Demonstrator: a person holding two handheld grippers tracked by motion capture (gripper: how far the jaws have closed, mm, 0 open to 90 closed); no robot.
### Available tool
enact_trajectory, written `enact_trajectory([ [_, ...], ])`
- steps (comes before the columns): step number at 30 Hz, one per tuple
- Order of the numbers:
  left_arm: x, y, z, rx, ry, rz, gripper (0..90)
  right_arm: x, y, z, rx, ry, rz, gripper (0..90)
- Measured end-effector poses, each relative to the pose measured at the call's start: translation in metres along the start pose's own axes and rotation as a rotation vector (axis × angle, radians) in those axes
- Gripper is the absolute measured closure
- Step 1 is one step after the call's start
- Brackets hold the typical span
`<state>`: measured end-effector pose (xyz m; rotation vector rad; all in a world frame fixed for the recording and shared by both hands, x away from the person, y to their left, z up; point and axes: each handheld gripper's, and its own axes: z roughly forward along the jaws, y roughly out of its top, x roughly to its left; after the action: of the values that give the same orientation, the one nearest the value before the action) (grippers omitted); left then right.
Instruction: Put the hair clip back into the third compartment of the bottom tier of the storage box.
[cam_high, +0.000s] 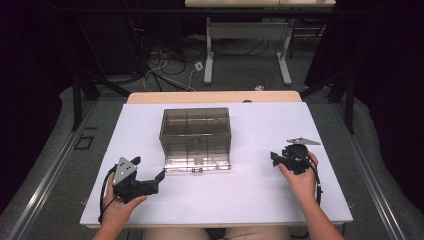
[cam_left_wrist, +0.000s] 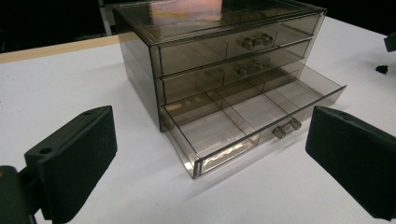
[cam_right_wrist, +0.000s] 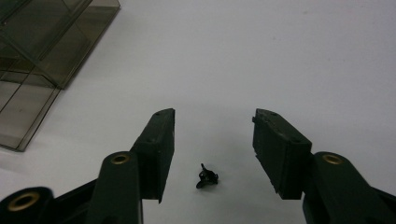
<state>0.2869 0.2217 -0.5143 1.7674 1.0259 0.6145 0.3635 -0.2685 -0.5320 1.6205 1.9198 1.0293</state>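
The right gripper (cam_right_wrist: 212, 126), fingers spread and empty, straddles a small black object (cam_right_wrist: 206, 178) on the counter (cam_high: 250, 195) (bottom drawer (cam_left_wrist: 252, 121) open); lower squarely before closing. The left gripper (cam_left_wrist: 210, 154) waits wide, empty.

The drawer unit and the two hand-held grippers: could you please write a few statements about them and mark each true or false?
1. The bottom drawer of the drawer unit is pulled out. True.
2. The upper two drawers are open. False: both are shut.
3. The right hand-held gripper is open over a small black object. True.
4. The left hand-held gripper grips the drawer handle. False: it is open, clear of it.
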Motion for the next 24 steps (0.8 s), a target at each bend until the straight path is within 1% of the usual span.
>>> enact_trajectory([
  [1,0.000,0.000,0.000,0.002,0.000,0.000,2.2,0.000,0.000,0.000,0.000,0.000,0.000,50.1],
  [2,0.000,0.000,0.000,0.004,0.002,0.000,2.6,0.000,-0.001,0.002,0.019,0.005,0.013,52.1],
  [3,0.000,0.000,0.000,0.004,0.003,0.000,2.6,0.000,-0.001,0.002,0.019,0.005,0.013,52.1],
  [4,0.001,0.000,-0.001,0.012,0.008,0.008,2.8,0.001,-0.002,0.003,0.022,0.004,0.018,52.7],
  [5,0.001,-0.001,-0.001,0.010,0.008,0.005,3.1,0.000,-0.003,0.005,0.029,0.009,0.018,55.1],
  [6,0.001,-0.001,-0.001,0.009,0.009,0.006,3.1,0.000,-0.003,0.005,0.029,0.009,0.018,55.1],
  [8,0.002,-0.001,-0.001,0.009,0.009,0.002,3.3,0.001,-0.003,0.007,0.044,0.019,0.039,57.8],
  [9,0.002,-0.001,-0.001,0.008,0.008,-0.002,3.4,0.001,-0.004,0.008,0.063,0.020,0.048,60.4],
  [10,0.002,-0.001,-0.002,0.010,0.009,-0.003,3.4,0.001,-0.004,0.008,0.063,0.020,0.048,60.4],
  [13,0.002,-0.002,-0.002,0.012,0.014,0.001,3.6,0.002,-0.005,0.011,0.080,0.015,0.060,63.4],
  [14,0.003,-0.002,-0.002,0.012,0.015,0.002,3.7,0.001,-0.005,0.012,0.080,0.013,0.055,63.8],
  [15,0.002,-0.002,-0.002,0.011,0.011,-0.005,3.8,0.001,-0.005,0.012,0.083,0.010,0.055,64.5],
  [16,0.003,-0.002,-0.003,0.013,0.014,0.001,3.8,0.001,-0.005,0.013,0.086,0.013,0.056,65.3],
  [18,0.003,-0.002,-0.003,0.015,0.015,0.001,3.9,0.001,-0.006,0.014,0.100,0.004,0.068,66.7],
  [19,0.002,-0.002,-0.003,0.014,0.013,-0.007,3.9,0.001,-0.006,0.014,0.100,0.004,0.068,66.7],
  [20,0.002,-0.002,-0.003,0.014,0.014,-0.007,3.9,0.000,-0.006,0.015,0.103,0.002,0.063,67.3],
  [24,0.003,-0.003,-0.003,0.013,0.015,-0.006,4.1,0.000,-0.007,0.016,0.115,-0.011,0.073,69.2],
])
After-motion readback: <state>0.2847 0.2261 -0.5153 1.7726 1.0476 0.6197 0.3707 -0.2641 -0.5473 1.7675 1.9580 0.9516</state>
